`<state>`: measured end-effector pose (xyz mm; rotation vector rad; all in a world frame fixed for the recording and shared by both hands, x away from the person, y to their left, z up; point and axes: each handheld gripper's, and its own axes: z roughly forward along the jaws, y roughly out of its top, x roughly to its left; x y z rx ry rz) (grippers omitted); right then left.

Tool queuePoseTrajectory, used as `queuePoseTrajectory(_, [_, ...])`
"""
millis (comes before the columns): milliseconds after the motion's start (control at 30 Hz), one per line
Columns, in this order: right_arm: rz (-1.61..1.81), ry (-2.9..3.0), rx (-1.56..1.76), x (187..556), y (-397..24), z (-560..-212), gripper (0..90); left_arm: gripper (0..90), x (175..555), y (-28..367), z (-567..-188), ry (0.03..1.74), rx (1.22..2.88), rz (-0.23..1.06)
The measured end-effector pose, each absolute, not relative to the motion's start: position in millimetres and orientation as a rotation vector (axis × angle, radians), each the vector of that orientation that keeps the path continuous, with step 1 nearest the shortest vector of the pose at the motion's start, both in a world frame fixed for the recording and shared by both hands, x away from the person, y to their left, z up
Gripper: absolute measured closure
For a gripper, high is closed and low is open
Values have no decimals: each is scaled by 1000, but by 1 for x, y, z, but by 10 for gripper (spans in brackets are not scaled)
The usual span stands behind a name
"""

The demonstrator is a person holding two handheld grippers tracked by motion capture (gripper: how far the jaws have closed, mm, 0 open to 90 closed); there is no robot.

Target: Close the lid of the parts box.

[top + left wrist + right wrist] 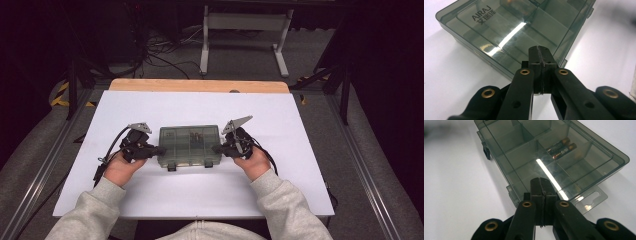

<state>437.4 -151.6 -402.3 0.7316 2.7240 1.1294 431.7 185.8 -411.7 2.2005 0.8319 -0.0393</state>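
Compartment box (190,145) is lying centre of the white worktop (150,107), lid apparently still latched. Left tool (159,150) at 9 o'clock and right tool (216,148) at 3 o'clock are flanking it, jaws together, gripping nothing; opening is pending.

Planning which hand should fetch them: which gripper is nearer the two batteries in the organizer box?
Right. The batteries lie in a compartment toward the right gripper at the box's right end; the left gripper sits at the opposite end.
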Motion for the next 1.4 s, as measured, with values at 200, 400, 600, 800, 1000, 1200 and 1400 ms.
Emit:
queuePoseTrajectory(200, [1121, 2715, 722, 436, -151, -403, 900, 891, 428, 183, -412, 828, 2210, 18])
queuePoseTrajectory(400, [1121, 2701, 709, 434, -151, -404, 900, 894, 427, 184, -414, 844, 2192, 12])
queuePoseTrajectory(600, [1110, 2675, 703, 431, -149, -405, 900, 895, 427, 185, -414, 841, 2188, 18])
queuePoseTrajectory(800, [1114, 2660, 703, 431, -147, -406, 900, 895, 428, 182, -417, 854, 2213, 15])
queuePoseTrajectory(1000, [1060, 2650, 678, 428, -142, -409, 900, 895, 426, 182, -418, 861, 2188, 35])
queuePoseTrajectory(1200, [1072, 2662, 706, 429, -144, -408, 896, 891, 422, 183, -417, 842, 2196, 42])
queuePoseTrajectory(1400, [1103, 2661, 683, 426, -147, -402, 888, 875, 410, 190, -412, 745, 2235, -29])
